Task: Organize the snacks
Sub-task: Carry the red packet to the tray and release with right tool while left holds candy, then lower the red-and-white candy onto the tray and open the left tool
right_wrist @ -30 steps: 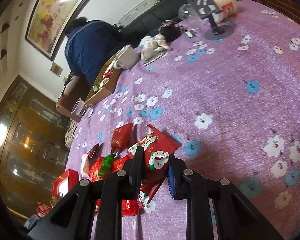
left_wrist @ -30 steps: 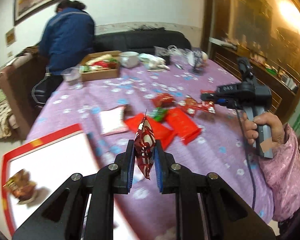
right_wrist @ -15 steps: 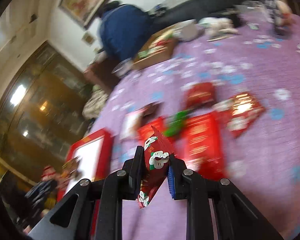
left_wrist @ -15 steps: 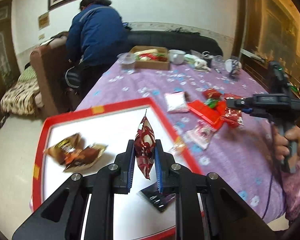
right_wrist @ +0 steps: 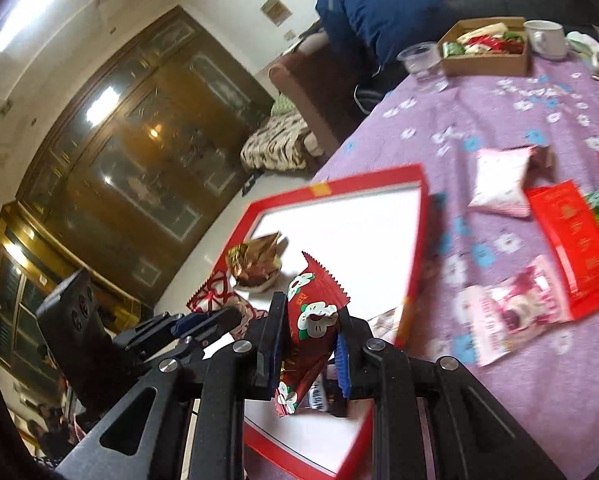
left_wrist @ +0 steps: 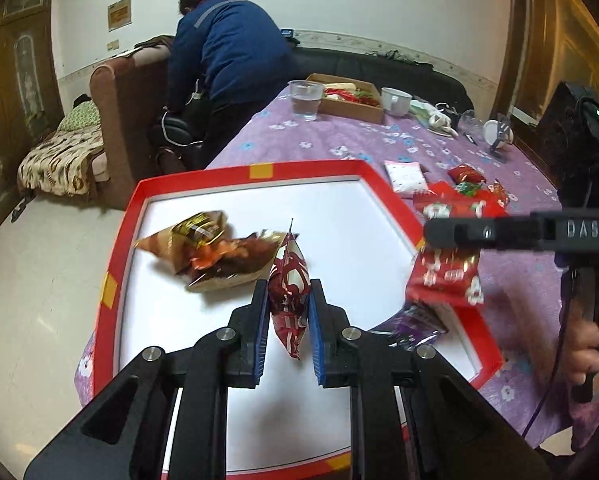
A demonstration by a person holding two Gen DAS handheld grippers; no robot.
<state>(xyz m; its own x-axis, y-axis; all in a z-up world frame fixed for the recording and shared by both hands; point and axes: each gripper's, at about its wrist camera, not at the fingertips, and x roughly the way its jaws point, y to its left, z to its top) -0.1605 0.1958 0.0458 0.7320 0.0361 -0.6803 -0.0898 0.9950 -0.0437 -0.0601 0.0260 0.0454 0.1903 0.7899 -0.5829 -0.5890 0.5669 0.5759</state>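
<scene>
My left gripper (left_wrist: 288,312) is shut on a dark red snack packet (left_wrist: 288,292) and holds it above the white floor of a red-rimmed tray (left_wrist: 259,169). My right gripper (right_wrist: 309,340) is shut on a red packet with white flowers (right_wrist: 313,308), over the tray's near right edge (right_wrist: 363,444); it also shows in the left wrist view (left_wrist: 443,274). Brown and gold snack packets (left_wrist: 211,248) lie in the tray's left part. A purple packet (left_wrist: 413,322) lies in the tray under the right gripper.
More snacks lie on the purple flowered tablecloth (right_wrist: 499,120): a white packet (right_wrist: 499,184), a red packet (right_wrist: 571,240), a pink packet (right_wrist: 507,312). A cardboard box of snacks (left_wrist: 349,98), a plastic cup (left_wrist: 305,100) and a mug stand at the far end. A person in blue (left_wrist: 227,48) bends by the sofa.
Both grippers have carried their packets left from the table's middle to above the red tray. The right gripper has come in over the tray's right edge.
</scene>
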